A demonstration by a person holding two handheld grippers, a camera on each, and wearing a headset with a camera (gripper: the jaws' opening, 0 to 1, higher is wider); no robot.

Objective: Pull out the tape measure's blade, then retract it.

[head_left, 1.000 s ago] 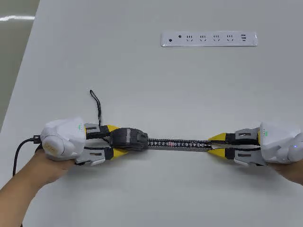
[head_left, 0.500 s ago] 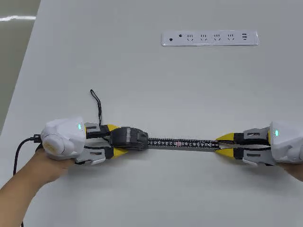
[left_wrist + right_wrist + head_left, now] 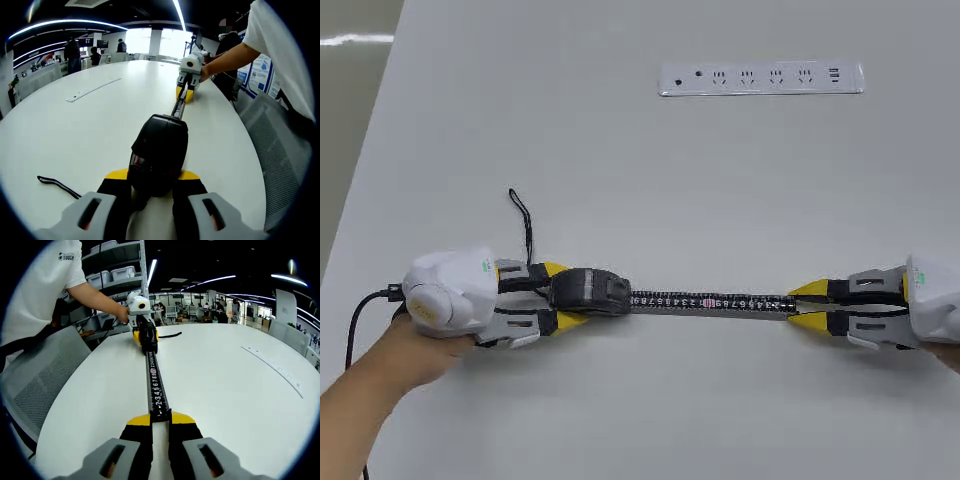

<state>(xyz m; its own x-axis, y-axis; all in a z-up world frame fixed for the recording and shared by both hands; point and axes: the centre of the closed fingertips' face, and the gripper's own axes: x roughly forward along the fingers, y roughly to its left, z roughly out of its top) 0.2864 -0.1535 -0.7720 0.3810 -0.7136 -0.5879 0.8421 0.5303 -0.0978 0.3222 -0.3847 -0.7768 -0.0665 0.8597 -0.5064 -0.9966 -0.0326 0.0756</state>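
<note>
A dark grey tape measure (image 3: 590, 291) lies on the white table, and my left gripper (image 3: 558, 295) is shut on its case (image 3: 159, 151). Its black blade (image 3: 712, 302) with white numbers stretches rightward to my right gripper (image 3: 809, 305), which is shut on the blade's tip (image 3: 160, 415). In the right gripper view the blade (image 3: 154, 382) runs straight away to the case (image 3: 146, 338) held by the other gripper. In the left gripper view the blade (image 3: 178, 105) leads to the far gripper (image 3: 187, 90). A black wrist strap (image 3: 525, 222) trails from the case.
A white power strip (image 3: 761, 79) lies at the far side of the table. A black cable (image 3: 360, 318) runs off the left gripper's body past the table's left edge (image 3: 360, 170). A mesh chair (image 3: 42, 375) stands beside the table.
My right gripper has moved further right with the blade's tip, so more blade is out of the case. The left gripper and case have stayed put.
</note>
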